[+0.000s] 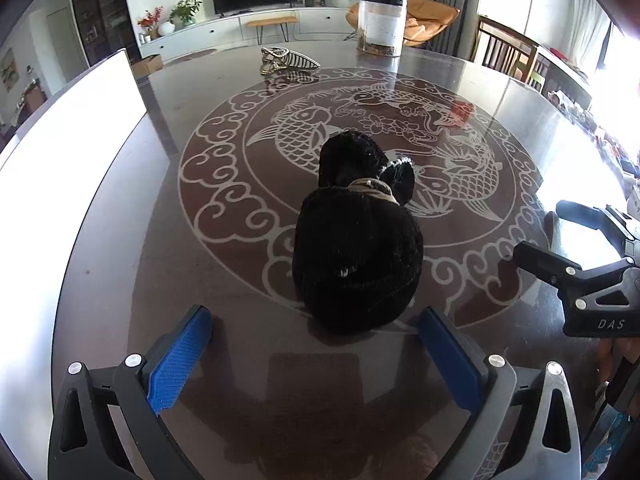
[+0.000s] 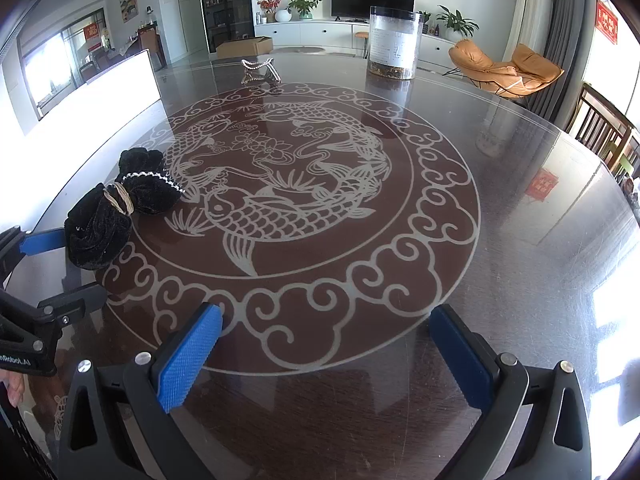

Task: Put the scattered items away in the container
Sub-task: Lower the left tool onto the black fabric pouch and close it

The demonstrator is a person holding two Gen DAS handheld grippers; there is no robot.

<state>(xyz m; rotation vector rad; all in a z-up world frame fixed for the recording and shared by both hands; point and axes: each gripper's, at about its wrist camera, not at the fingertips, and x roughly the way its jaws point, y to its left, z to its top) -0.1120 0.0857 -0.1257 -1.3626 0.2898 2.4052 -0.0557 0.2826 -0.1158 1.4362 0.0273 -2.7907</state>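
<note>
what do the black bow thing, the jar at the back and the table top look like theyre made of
Black bow: seemingly velvet or plush, since its matte, fuzzy pile swallows light; a metallic-looking band cinches its middle, with a beaded trim beside it.
Jar: clear plastic or glass, I cannot tell which; see-through wall, dark lid in the left wrist view.
Table: dark wood grain, apparently under glossy glass; it mirrors the room, with a pale fish pattern.

The left black-framed two-finger gripper (image 1: 316, 356) carries fingers (image 1: 180, 356) faced with blue knurled rubber pads, held by angular black brackets with triangular cut-outs and round silver screws. The right black-framed two-finger gripper (image 2: 324, 356) is built the same, its fingers (image 2: 190, 354) equally blue and ridged. From the left wrist view its side reads "DAS" in white.
</note>
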